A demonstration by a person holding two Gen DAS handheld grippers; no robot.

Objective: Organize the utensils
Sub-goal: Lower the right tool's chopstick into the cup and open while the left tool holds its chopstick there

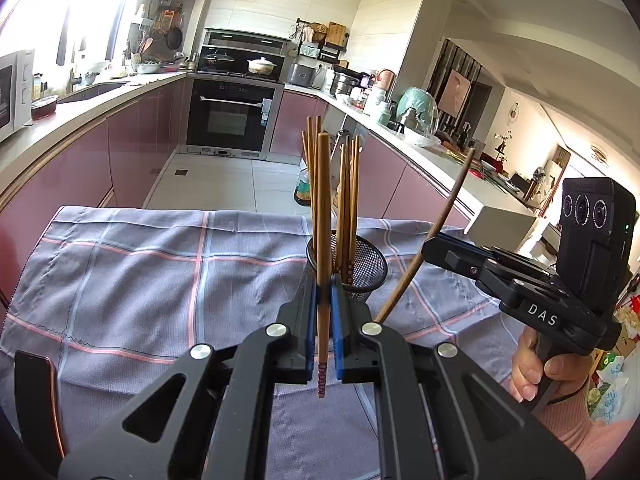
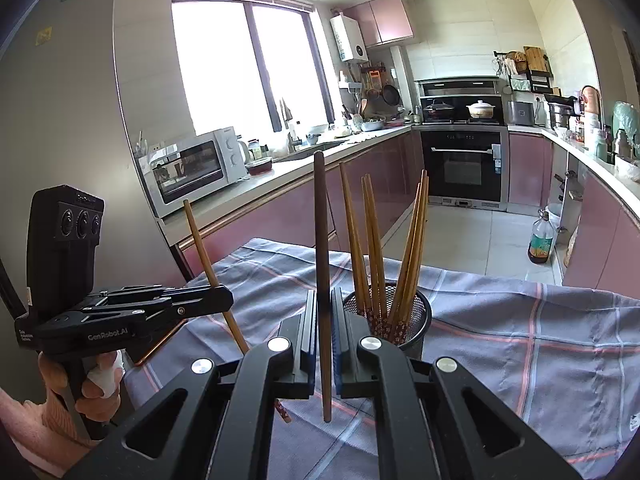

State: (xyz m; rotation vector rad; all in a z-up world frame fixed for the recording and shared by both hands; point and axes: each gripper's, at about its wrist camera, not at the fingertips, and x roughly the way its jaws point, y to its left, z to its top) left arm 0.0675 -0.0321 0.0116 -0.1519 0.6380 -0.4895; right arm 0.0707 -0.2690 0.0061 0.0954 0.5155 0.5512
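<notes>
Left wrist cam: our left gripper (image 1: pixel 324 300) is clamped on a light bamboo chopstick (image 1: pixel 323 216), upright, gripped near its patterned end. Mesh holder (image 1: pixel 368 268) w/ more chopsticks sits just ahead, slightly right. Right gripper (image 2: pixel 324 308) pinches a dark chopstick (image 2: pixel 322 248) likewise, holder just ahead-right. Sticks look light, stiff, prob slick, so we'd hold near the middle.

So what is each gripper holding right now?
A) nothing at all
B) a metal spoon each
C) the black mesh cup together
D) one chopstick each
D: the left gripper is clamped on a light brown wooden chopstick, and the right gripper on a darker brown wooden chopstick, beside the black mesh cup that holds more chopsticks.
</notes>
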